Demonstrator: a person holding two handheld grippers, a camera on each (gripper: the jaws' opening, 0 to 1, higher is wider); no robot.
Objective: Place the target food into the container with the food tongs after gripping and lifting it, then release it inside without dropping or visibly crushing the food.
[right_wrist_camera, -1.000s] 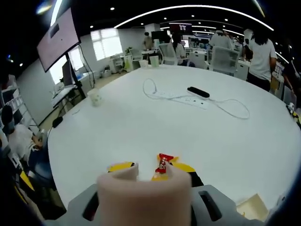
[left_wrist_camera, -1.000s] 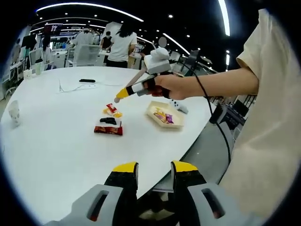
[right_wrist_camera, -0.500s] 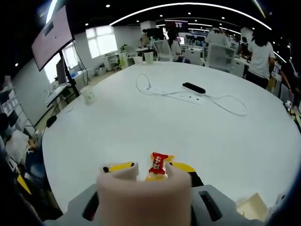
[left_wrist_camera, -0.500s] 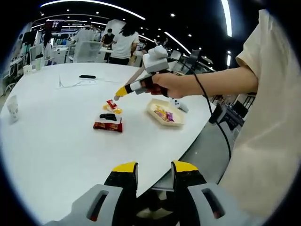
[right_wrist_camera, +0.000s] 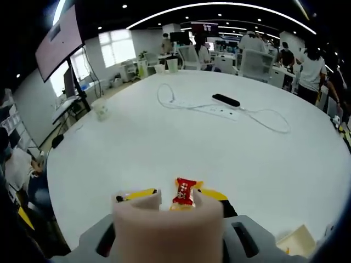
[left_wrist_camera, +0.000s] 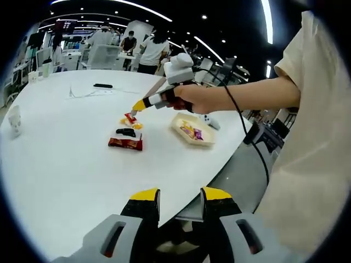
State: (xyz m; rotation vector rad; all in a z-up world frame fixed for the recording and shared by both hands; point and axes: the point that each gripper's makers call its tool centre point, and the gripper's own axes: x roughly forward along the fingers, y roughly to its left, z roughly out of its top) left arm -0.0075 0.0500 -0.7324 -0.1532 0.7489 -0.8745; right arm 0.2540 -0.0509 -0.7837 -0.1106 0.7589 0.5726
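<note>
A red and yellow wrapped candy [left_wrist_camera: 130, 119] lies on the white round table [left_wrist_camera: 66, 164], next to a black piece [left_wrist_camera: 125, 132] and a red packet [left_wrist_camera: 125, 143]. A beige tray [left_wrist_camera: 185, 137] holding several wrapped candies sits to their right. A hand holds my right gripper [left_wrist_camera: 138, 108] just above the candy, shut on the beige food tongs [left_wrist_camera: 159, 87]. In the right gripper view the tongs [right_wrist_camera: 167, 227] fill the gap between the jaws, and the candy [right_wrist_camera: 185, 190] lies just past my right gripper [right_wrist_camera: 175, 193]. My left gripper [left_wrist_camera: 180, 194] hangs open over the table's near edge.
A paper cup [left_wrist_camera: 15, 121] stands at the far left of the table, also the cup [right_wrist_camera: 100, 109]. A white cable [right_wrist_camera: 258, 118] and a black remote [right_wrist_camera: 226, 100] lie further across. People and chairs are beyond the table. The person's sleeve [left_wrist_camera: 312, 137] is at the right.
My right gripper with the tongs has come closer over the red and yellow candy, which now sits more centred between its jaws. The left gripper stays open and still.
</note>
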